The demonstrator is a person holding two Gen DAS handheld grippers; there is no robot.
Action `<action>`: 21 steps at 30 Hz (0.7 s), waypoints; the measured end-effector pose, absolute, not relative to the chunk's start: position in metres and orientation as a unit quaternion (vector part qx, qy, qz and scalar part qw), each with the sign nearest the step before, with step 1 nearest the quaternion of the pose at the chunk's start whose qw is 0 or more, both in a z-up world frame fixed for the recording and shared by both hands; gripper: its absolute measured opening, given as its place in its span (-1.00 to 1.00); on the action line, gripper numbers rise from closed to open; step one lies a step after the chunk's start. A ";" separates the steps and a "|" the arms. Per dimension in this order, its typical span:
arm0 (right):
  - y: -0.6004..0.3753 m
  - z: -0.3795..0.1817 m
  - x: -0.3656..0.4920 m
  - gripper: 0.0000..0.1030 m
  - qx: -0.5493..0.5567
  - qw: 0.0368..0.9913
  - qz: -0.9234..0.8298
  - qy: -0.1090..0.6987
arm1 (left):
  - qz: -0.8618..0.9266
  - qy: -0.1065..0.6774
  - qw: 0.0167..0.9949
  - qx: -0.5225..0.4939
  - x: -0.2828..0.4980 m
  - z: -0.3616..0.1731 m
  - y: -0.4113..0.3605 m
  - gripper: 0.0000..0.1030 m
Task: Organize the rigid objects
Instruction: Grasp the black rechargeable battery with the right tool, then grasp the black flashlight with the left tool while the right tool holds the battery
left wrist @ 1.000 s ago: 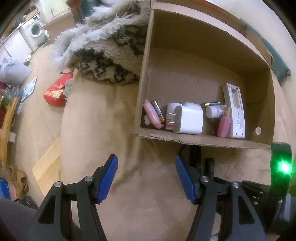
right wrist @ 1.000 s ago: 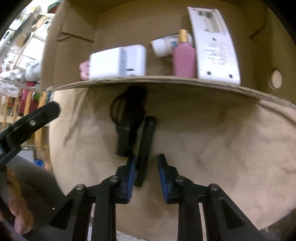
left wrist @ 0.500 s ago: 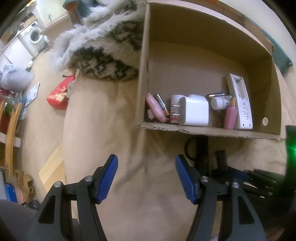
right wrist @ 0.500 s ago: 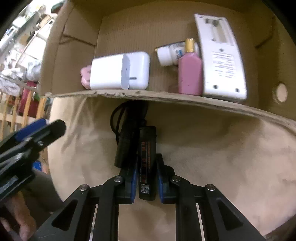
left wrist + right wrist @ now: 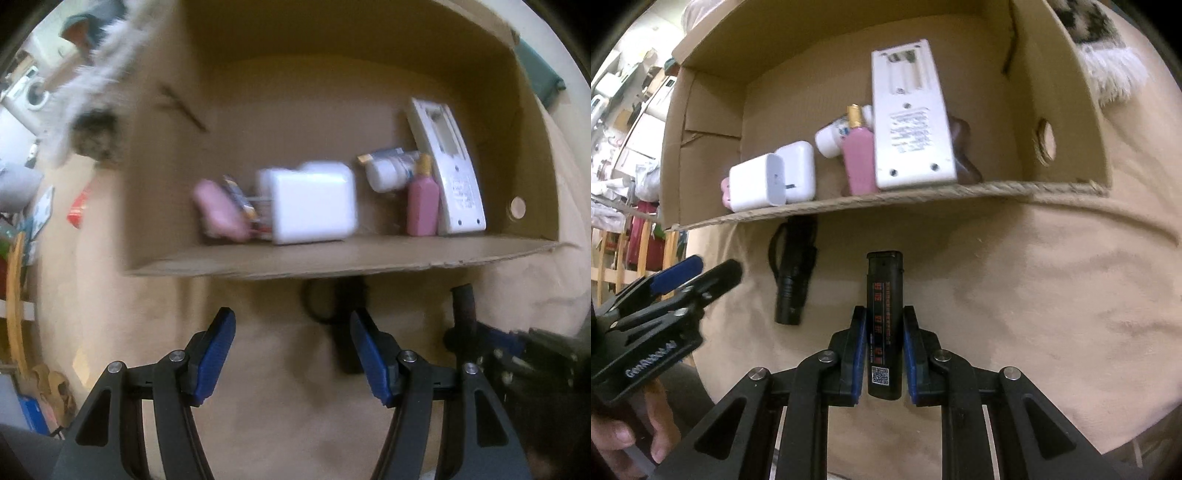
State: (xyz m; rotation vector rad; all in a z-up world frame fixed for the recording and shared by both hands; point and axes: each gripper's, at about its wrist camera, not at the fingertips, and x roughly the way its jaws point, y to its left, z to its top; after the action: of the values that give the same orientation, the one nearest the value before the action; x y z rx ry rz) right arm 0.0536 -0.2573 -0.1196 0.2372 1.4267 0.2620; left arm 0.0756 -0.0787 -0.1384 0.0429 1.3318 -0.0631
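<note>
My right gripper (image 5: 884, 317) is shut on a black lighter (image 5: 884, 317) with red print, held above the beige cushion in front of the cardboard box (image 5: 886, 201). It also shows at the right of the left wrist view (image 5: 463, 306). A black flashlight (image 5: 794, 280) lies on the cushion by the box's front wall, also in the left wrist view (image 5: 347, 325). My left gripper (image 5: 291, 332) is open and empty, just left of the flashlight. The box holds white chargers (image 5: 312, 203), a pink bottle (image 5: 423, 210), a white remote (image 5: 448, 173) and a pink case (image 5: 219, 212).
A shaggy rug (image 5: 1108, 62) lies beside the box. The floor with clutter and a washing machine (image 5: 33, 96) lies to the left, off the cushion's edge (image 5: 85, 295).
My right gripper closed on the lighter, lifted it and moved it right. My left gripper moved closer to the box and towards the flashlight.
</note>
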 end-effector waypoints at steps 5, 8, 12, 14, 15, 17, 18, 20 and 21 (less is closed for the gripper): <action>-0.253 -0.118 0.054 -0.61 0.105 0.743 0.116 0.651 | -0.058 0.651 0.757 0.021 0.098 -0.175 -0.102 0.19; -0.261 -0.123 0.053 -0.62 0.101 0.738 0.112 0.658 | -0.048 0.634 0.771 0.025 0.106 -0.176 -0.101 0.25; -0.246 -0.126 0.057 -0.62 0.100 0.739 0.109 0.658 | -0.024 0.629 0.777 0.017 0.114 -0.176 -0.093 -0.02; -0.243 -0.125 0.057 -0.62 0.098 0.739 0.108 0.657 | -0.025 0.624 0.780 0.034 0.115 -0.174 -0.093 -0.18; -0.240 -0.125 0.059 -0.62 0.096 0.739 0.108 0.657 | -0.025 0.622 0.782 0.039 0.114 -0.173 -0.093 -0.40; -0.236 -0.125 0.059 -0.62 0.092 0.739 0.108 0.658 | -0.025 0.620 0.783 0.044 0.114 -0.171 -0.092 -0.59; -0.235 -0.125 0.059 -0.62 0.090 0.739 0.109 0.658 | -0.026 0.620 0.783 0.041 0.114 -0.170 -0.090 -0.60; -0.232 -0.123 0.059 -0.62 0.088 0.740 0.109 0.658 | -0.032 0.623 0.781 0.043 0.112 -0.168 -0.088 -0.61; -0.231 -0.122 0.058 -0.62 0.088 0.741 0.110 0.657 | -0.031 0.623 0.780 0.046 0.111 -0.168 -0.085 -0.61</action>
State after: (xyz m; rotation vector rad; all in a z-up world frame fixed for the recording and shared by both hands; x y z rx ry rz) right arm 0.0583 -0.2309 -0.1220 0.1922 1.4405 0.2421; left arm 0.1114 -0.0854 -0.1677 0.0985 1.3468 -0.0680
